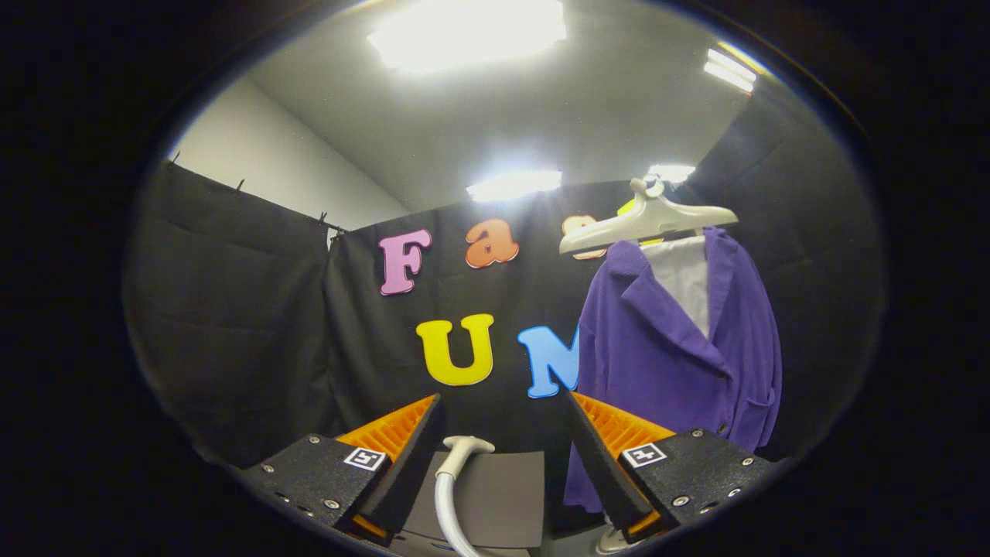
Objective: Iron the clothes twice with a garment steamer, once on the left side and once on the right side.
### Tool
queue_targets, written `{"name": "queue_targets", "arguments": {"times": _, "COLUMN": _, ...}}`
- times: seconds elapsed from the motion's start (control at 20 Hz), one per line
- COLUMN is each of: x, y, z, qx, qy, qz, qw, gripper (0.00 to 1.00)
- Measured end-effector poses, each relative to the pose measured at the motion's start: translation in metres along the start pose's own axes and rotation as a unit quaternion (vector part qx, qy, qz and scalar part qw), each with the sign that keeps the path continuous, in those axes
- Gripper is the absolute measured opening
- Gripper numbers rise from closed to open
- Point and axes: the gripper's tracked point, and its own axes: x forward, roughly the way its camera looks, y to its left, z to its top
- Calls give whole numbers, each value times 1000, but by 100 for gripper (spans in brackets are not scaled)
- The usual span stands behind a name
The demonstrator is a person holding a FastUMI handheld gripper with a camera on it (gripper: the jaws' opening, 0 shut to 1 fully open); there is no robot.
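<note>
Two fingers of my gripper (503, 464) stand spread wide at the bottom of the frame, holding and touching nothing. Between them, low down, I see the steamer's white head and hose (452, 483) before a grey panel (503, 495). The purple coat (681, 348) hangs on a pale hanger (650, 220) at right, with open room ahead left.

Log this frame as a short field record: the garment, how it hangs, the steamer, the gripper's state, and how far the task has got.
garment: purple jacket, open at the front, pale lining showing
hanger: white hanger carrying the jacket, against the booth wall
steamer: white steamer head and hose standing between and just beyond the fingers, in front of a grey unit
hand-held gripper: open, holding nothing
task progress: steamer not yet picked up; jacket ahead, on the right finger's side
</note>
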Motion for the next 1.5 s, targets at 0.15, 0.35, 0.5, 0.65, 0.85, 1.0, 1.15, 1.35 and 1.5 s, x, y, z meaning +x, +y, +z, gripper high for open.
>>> {"name": "queue_targets", "arguments": {"times": 0.15, "x": 49, "y": 5, "z": -22, "qx": 44, "qy": 57, "qz": 29, "qw": 997, "gripper": 95}}
{"name": "queue_targets", "arguments": {"times": 0.35, "x": 107, "y": 17, "z": -46, "qx": 93, "qy": 114, "qz": 65, "qw": 987, "gripper": 95}}
{"name": "queue_targets", "arguments": {"times": 0.5, "x": 143, "y": 22, "z": -65, "qx": 110, "qy": 146, "qz": 62, "qw": 981, "gripper": 95}}
{"name": "queue_targets", "arguments": {"times": 0.65, "x": 167, "y": 28, "z": -85, "qx": 109, "qy": 178, "qz": 66, "qw": 976, "gripper": 95}}
{"name": "queue_targets", "arguments": {"times": 0.85, "x": 189, "y": 40, "z": -120, "qx": 86, "qy": 233, "qz": 59, "qw": 967, "gripper": 95}}
{"name": "queue_targets", "arguments": {"times": 1.0, "x": 194, "y": 46, "z": -152, "qx": 74, "qy": 279, "qz": 54, "qw": 956, "gripper": 95}}
{"name": "queue_targets", "arguments": {"times": 1.15, "x": 193, "y": 44, "z": -187, "qx": 53, "qy": 331, "qz": 39, "qw": 941, "gripper": 95}}
{"name": "queue_targets", "arguments": {"times": 1.35, "x": 190, "y": 44, "z": -222, "qx": 60, "qy": 380, "qz": 26, "qw": 923, "gripper": 95}}
{"name": "queue_targets", "arguments": {"times": 1.5, "x": 186, "y": 49, "z": -233, "qx": 95, "qy": 397, "qz": 26, "qw": 913, "gripper": 91}}
